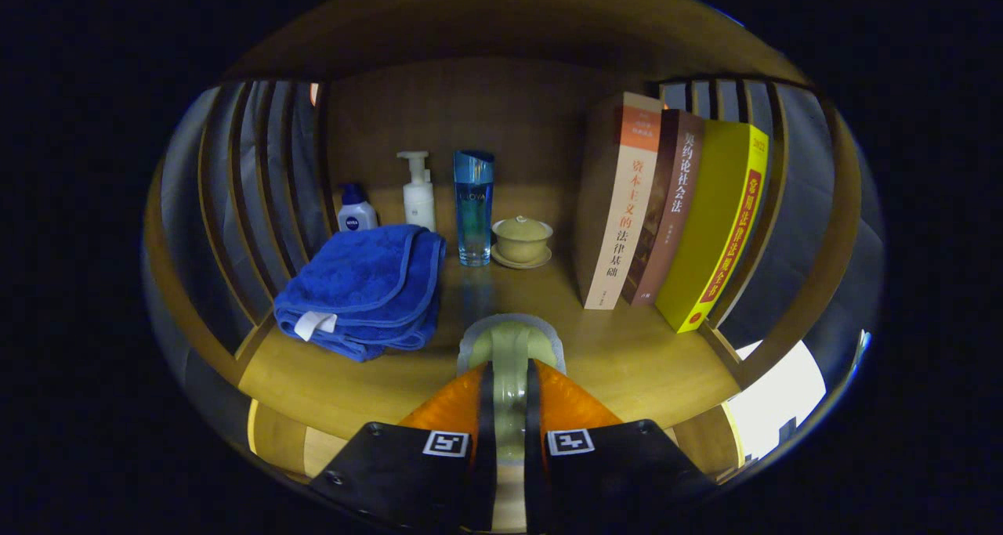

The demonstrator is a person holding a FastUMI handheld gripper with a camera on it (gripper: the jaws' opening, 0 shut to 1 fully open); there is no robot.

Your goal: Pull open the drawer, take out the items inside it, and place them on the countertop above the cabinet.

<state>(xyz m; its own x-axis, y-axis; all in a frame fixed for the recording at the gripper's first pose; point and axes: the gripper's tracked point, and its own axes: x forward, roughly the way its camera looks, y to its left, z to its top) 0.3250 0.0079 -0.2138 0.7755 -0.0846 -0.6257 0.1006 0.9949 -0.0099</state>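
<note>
My gripper is shut on a pale, rounded roll with a grey rim, which looks like a roll of tape seen edge-on. Both fingers press on its sides. The roll sits low over the front part of the wooden countertop; whether it touches the wood I cannot tell. Its lower half is hidden between the fingers.
Beyond the fingers stand a folded blue towel, a small blue-capped bottle, a white pump bottle, a tall blue bottle and a lidded tea bowl on a saucer. Three leaning books fill the right. Slatted wooden sides enclose the shelf.
</note>
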